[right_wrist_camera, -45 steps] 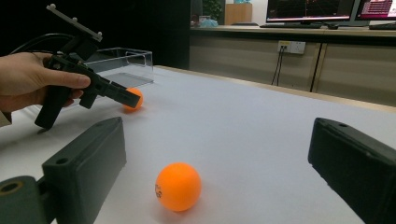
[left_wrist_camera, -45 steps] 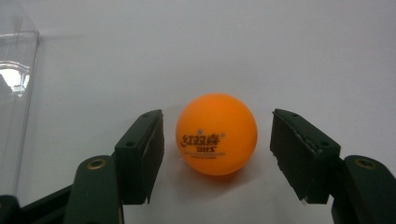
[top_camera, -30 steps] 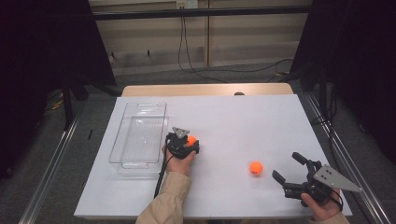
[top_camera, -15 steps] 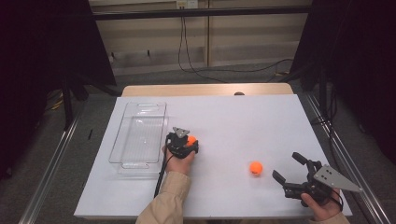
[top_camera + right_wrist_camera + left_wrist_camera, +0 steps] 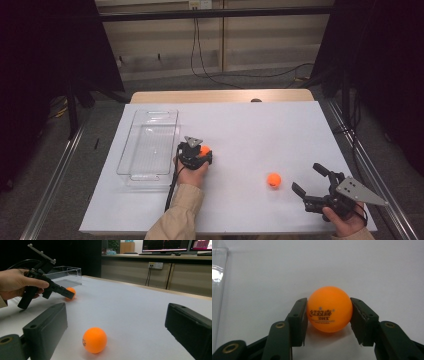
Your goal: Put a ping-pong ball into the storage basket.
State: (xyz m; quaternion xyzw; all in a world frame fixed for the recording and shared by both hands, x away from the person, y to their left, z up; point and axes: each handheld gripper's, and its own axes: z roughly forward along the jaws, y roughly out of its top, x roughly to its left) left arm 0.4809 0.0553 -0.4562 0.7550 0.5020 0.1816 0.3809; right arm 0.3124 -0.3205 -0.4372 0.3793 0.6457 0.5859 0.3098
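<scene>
My left gripper (image 5: 202, 150) is shut on an orange ping-pong ball (image 5: 329, 308) printed with red lettering. Both pads touch its sides, and the ball sits low on the white table, just right of a clear plastic tray (image 5: 131, 150). From the right gripper view, that same gripper (image 5: 68, 293) is tilted down onto its ball (image 5: 72, 291). A second orange ball (image 5: 273, 180) lies loose on the table, right of centre. My right gripper (image 5: 306, 177) stands open near the front right corner. It points at this ball (image 5: 95, 340), which lies a short way ahead of its jaws.
The tray is empty and runs lengthwise along the left part of the white table cover (image 5: 260, 125). A bare wooden strip (image 5: 220, 96) edges the far side. Metal rails (image 5: 372, 170) flank the table.
</scene>
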